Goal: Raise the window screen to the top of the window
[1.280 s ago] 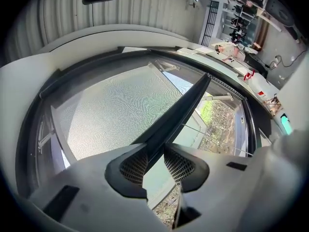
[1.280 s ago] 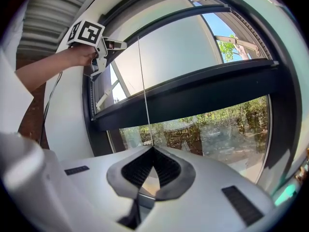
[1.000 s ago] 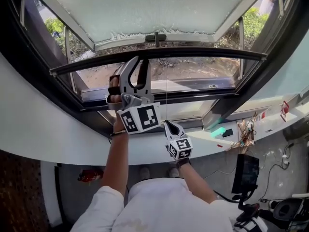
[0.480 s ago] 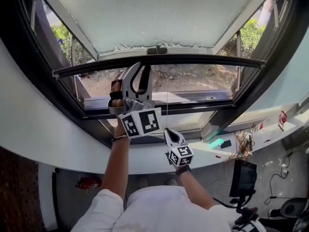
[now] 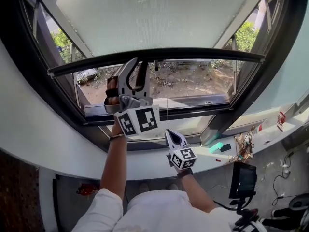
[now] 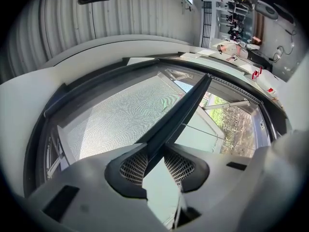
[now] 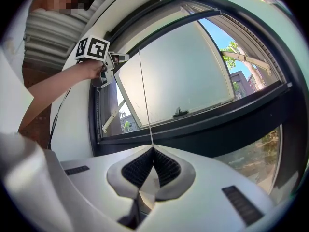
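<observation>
Raised screen bar (image 5: 193, 53) higher since a second ago, clamped in left gripper (image 5: 138, 64); pinched cord (image 7: 144, 91) in shut right gripper (image 5: 170, 133). Stood partway up, mid-raise. Called next for steady lifting to the top.

Fine-mesh window screen (image 6: 111, 120) partway up, its dark bottom bar (image 5: 159, 53) level across the opening, thin cord (image 7: 145, 95) beneath.

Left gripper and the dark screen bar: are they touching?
Touching. In the left gripper view, the left gripper clamps the dark screen bar, with a pad pressed on each side.
</observation>
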Demonstrator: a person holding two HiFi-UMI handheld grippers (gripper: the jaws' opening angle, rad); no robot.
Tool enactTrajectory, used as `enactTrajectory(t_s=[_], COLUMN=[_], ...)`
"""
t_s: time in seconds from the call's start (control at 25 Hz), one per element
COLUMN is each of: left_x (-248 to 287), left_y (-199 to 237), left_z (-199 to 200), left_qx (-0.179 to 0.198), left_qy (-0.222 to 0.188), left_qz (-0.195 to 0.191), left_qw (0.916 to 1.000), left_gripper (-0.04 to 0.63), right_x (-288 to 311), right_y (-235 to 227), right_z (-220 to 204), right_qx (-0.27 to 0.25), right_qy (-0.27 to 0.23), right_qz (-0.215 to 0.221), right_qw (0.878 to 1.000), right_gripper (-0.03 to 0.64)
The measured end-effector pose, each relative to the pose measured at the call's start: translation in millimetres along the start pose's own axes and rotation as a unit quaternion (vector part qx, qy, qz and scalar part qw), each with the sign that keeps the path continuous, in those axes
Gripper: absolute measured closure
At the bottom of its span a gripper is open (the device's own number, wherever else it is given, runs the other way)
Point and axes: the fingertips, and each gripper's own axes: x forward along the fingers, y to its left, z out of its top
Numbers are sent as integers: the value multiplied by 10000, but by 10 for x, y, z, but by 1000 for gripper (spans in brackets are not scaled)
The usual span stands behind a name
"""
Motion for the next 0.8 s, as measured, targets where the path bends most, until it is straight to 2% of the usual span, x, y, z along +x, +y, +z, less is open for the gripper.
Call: enactTrajectory(t_s=[0.28, 0.8], left_x=[156, 372], left_y=[253, 657], left_z=[172, 477], left_qx=[201, 496], left_qy=[-194, -460], left_qz=[150, 439], left_qw=[9995, 9967], left_gripper=[514, 514], right_x=[39, 117], right_y=[42, 154], right_z=[350, 881], right_qx=[154, -66], right_qy=[-129, -619], right_qz=[-18, 201], right_qw=[9998, 9979], right_gripper=[615, 615])
